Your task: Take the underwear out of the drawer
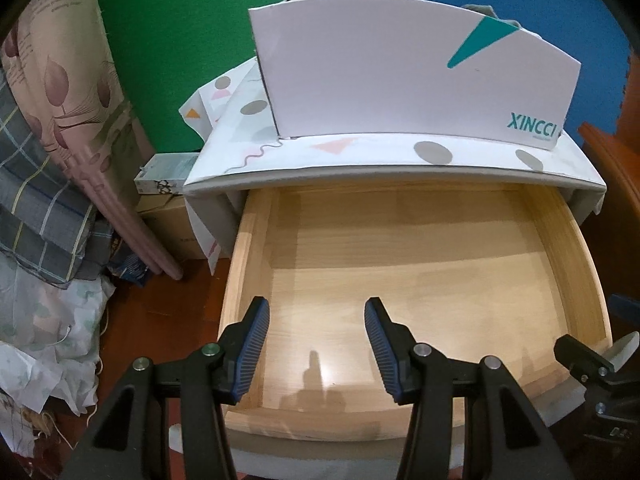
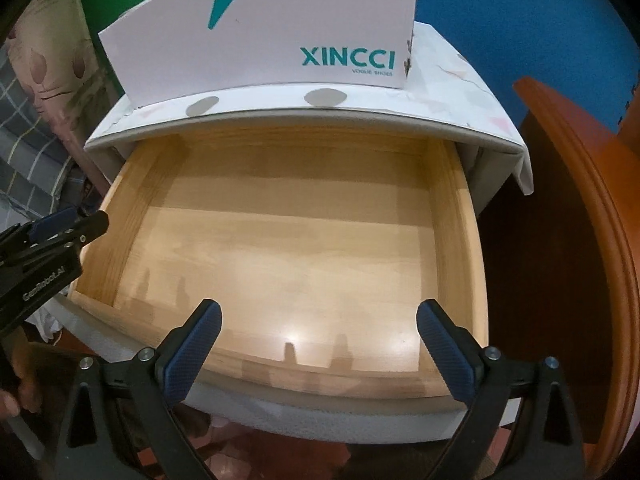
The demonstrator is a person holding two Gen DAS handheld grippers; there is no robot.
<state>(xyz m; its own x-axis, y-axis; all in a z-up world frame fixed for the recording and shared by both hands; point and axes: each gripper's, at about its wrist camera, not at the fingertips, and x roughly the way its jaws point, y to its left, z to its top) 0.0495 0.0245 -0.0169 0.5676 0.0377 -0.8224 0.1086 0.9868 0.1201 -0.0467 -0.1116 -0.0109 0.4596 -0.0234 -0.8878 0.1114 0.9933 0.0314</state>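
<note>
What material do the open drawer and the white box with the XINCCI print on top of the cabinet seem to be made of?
The pale open drawer looks like light wood or wood-look board with a smooth, slightly glossy finish: grain lines run across its floor, and a lamp glare reflects near the front. The white XINCCI shoe box looks like matte printed cardboard: thin flat walls, sharp folded corner, no shine.

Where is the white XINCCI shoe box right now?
In both views the XINCCI shoe box stands on the nightstand top, directly behind and above the open drawer.
</note>
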